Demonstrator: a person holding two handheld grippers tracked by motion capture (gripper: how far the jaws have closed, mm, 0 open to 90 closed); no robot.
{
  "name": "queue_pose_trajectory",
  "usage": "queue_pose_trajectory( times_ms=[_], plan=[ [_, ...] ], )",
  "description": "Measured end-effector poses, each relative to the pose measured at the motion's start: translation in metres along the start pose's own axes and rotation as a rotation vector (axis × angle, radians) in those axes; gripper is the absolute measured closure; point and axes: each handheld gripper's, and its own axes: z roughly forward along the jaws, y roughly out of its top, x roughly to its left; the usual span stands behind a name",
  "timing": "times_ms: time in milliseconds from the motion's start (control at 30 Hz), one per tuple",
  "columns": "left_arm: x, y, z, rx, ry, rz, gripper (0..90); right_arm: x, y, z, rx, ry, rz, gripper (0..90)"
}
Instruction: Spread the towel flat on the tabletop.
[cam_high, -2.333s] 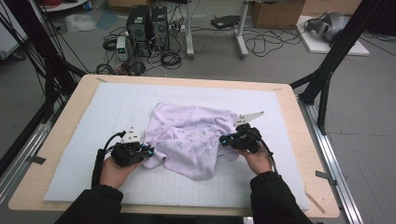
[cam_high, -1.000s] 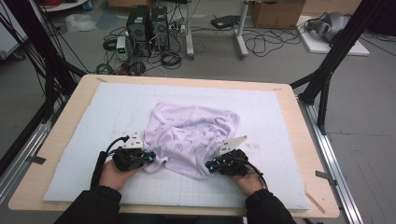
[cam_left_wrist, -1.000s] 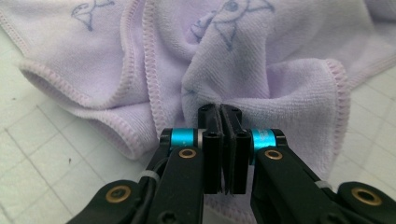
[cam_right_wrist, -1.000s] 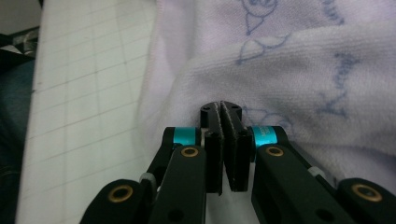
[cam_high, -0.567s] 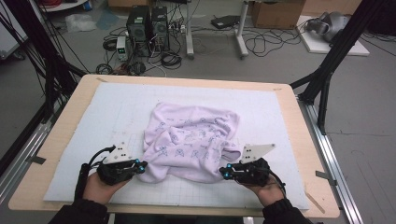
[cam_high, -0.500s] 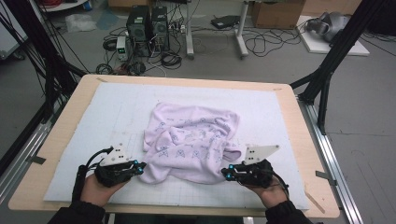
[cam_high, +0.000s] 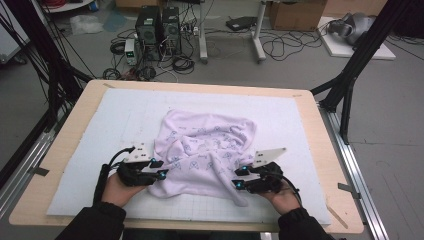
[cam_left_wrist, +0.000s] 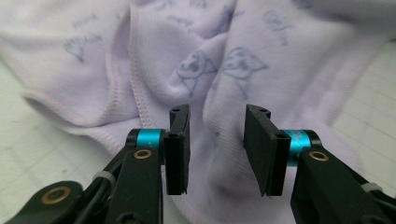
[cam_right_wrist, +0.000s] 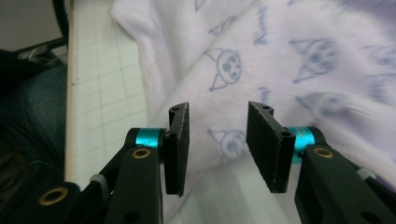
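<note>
Crumpled pale lilac cotton garment with blue cat-face print: lies mid-worktop on the white gridded mat. Left gripper at its near-left edge and right gripper at its near-right edge: fingers just opened partway, gripping nothing, cloth lying beneath the gaps.

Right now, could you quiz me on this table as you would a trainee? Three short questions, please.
1. True or false: the pale lilac garment lies spread out flat and smooth on the white mat.
2. What is printed on the garment? A) stripes B) little cat faces C) flowers
3. Are the left tongs and the right tongs pinching the cloth?

Key:
1. False: it lies rumpled and folded.
2. B.
3. No. Both have just been opening; the jaws stand apart over the cloth, and the pads do not press on it.
</note>
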Motion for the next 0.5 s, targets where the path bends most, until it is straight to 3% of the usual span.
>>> queue_pose_trajectory(
  times_ms=[67,133,300,500],
  plan=[
    [0.0,-0.002,0.013,0.068,-0.005,0.023,63.0,-0.001,0.0,0.015,0.049,-0.026,-0.037,61.6],
    [-0.005,-0.004,0.015,0.048,0.005,0.057,73.0,-0.002,-0.002,0.026,0.102,-0.016,-0.05,68.0],
    [-0.006,-0.004,0.011,0.062,-0.012,0.02,83.4,-0.005,-0.006,0.025,0.062,0.01,-0.026,82.4],
    [-0.023,-0.015,-0.012,0.057,-0.019,0.037,84.2,0.008,-0.01,0.009,0.065,0.04,-0.032,84.3]
  ],
)
